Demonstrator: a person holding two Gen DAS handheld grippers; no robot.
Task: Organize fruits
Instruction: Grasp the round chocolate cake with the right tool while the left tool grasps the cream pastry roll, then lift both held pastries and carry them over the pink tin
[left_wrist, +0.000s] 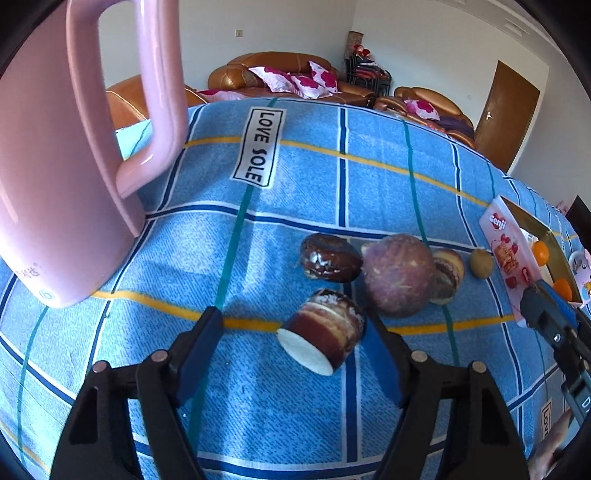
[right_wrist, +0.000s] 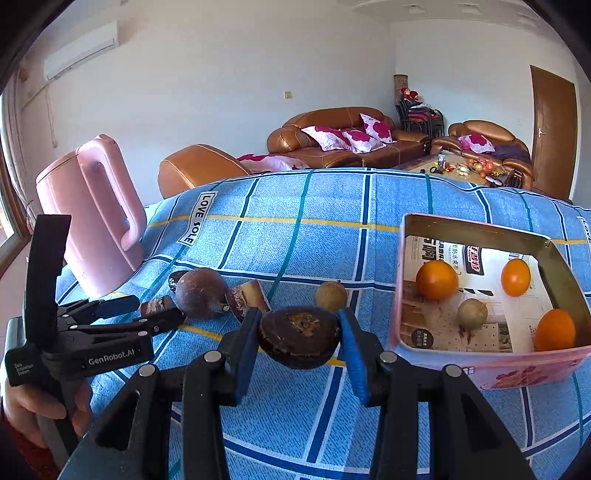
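Observation:
My left gripper (left_wrist: 293, 328) is open on the blue checked cloth (left_wrist: 332, 177), its jaws either side of a brown layered cake piece (left_wrist: 325, 332). Beyond it lie a dark cake piece (left_wrist: 328, 258), a round purplish fruit (left_wrist: 397, 275), another cake piece (left_wrist: 447, 275) and a small yellowish fruit (left_wrist: 481, 263). My right gripper (right_wrist: 299, 332) is shut on a dark brown halved fruit (right_wrist: 299, 338), held just left of the pink tin box (right_wrist: 480, 363). The box holds three oranges (right_wrist: 437, 279) and a small pale fruit (right_wrist: 472, 313). The left gripper also shows in the right wrist view (right_wrist: 155, 310).
A tall pink kettle (left_wrist: 55, 166) stands at the left of the table, also in the right wrist view (right_wrist: 92, 221). A small yellowish fruit (right_wrist: 331, 295) lies near the box. Brown sofas (right_wrist: 332, 136) stand beyond the table's far edge.

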